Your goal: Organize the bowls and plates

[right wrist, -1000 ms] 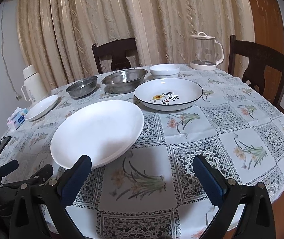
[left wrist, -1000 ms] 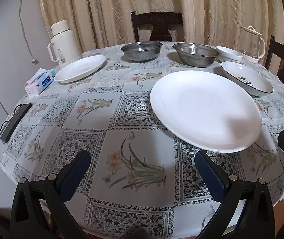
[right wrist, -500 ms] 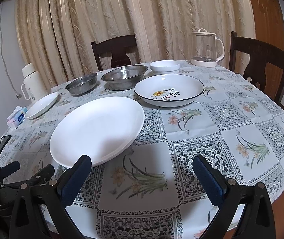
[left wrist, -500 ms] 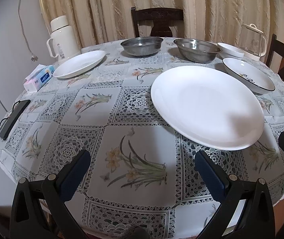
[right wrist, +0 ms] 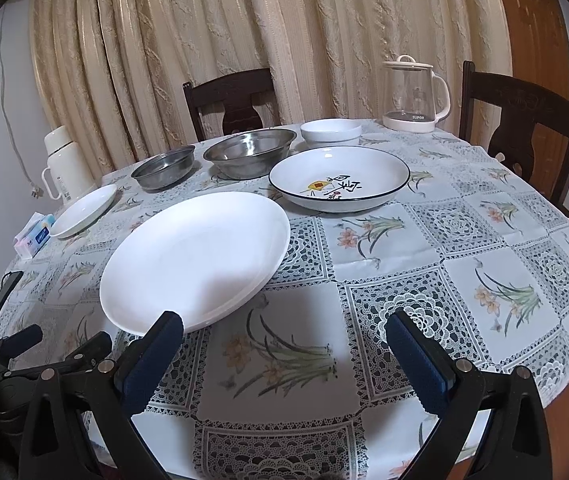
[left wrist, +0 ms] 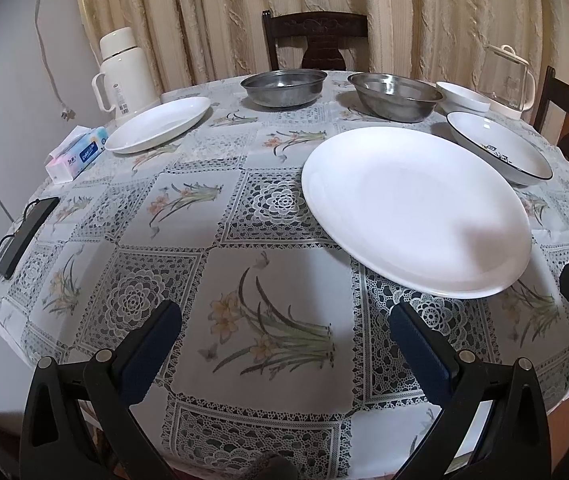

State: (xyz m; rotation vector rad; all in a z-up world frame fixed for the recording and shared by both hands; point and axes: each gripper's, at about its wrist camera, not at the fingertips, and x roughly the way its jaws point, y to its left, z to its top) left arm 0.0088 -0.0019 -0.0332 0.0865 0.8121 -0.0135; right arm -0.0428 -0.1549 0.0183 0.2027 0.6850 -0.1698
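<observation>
Both views are evenly lit by soft indoor light from above, moderately bright and sharp across the middle. A grey shadow falls on the near edge of the large white plate (left wrist: 412, 208), and small glints show inside the steel bowls (right wrist: 248, 152) and on the glass kettle (right wrist: 416, 92). Fisheye distortion bends the table's (right wrist: 484, 240) rim and curtain folds, with dark vignetting in the corners.

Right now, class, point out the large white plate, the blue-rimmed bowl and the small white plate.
large white plate (right wrist: 196, 256), right wrist view, on its flat centre.
blue-rimmed bowl (right wrist: 340, 178), right wrist view, on its inner floor.
small white plate (left wrist: 160, 122), left wrist view, on its centre.
</observation>
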